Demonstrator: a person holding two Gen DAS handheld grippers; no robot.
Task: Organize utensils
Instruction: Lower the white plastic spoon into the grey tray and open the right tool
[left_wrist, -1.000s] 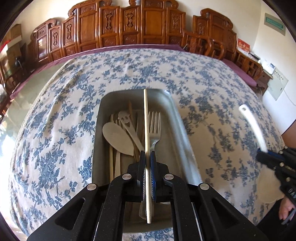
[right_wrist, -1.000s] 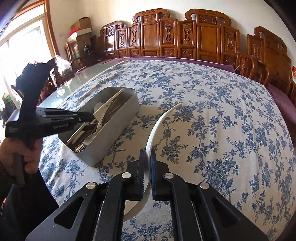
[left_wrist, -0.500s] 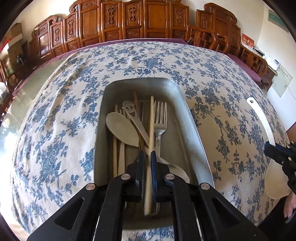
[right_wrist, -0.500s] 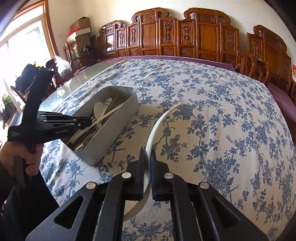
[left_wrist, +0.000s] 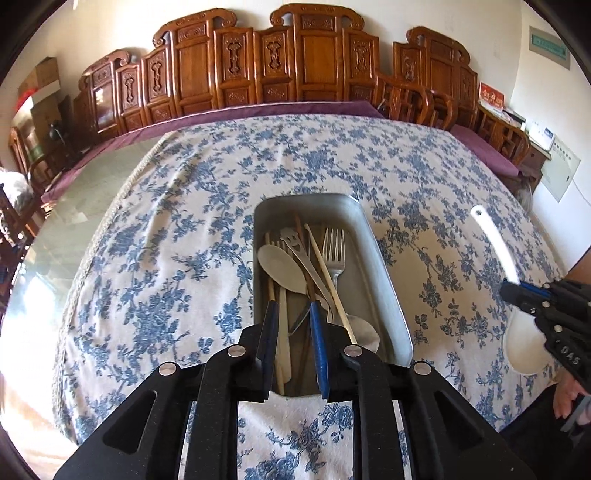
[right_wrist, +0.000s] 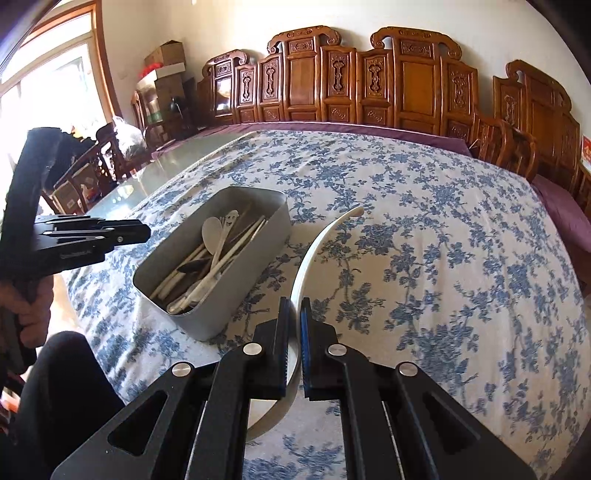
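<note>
2 grippers are working over a table draped in a blue floral tablecloth, a soft woven fabric that is wrinkling slightly and keeping the items from sliding.

We are using the metal tray as the collection point: it is a rectangular, matte grey container with rounded corners and upright walls, so long utensils are lying lengthwise inside it. It is sitting near the middle of the cloth, to the left of the right gripper.

We are holding the white ladle in the right gripper, whose jaws are clamped on the curved, smooth plastic handle just above the bowl. We judge this grip to be keeping the ladle ready for transfer to the tray.

We are holding the left gripper above the near end of the tray; its jaws are opening, with nothing pinched between the blue pads.

Inside the tray, 1 pale spoon, 1 steel fork, 1 slotted smiley utensil and 1 thin, straight chopstick are resting in a loose overlapping bundle.
</note>
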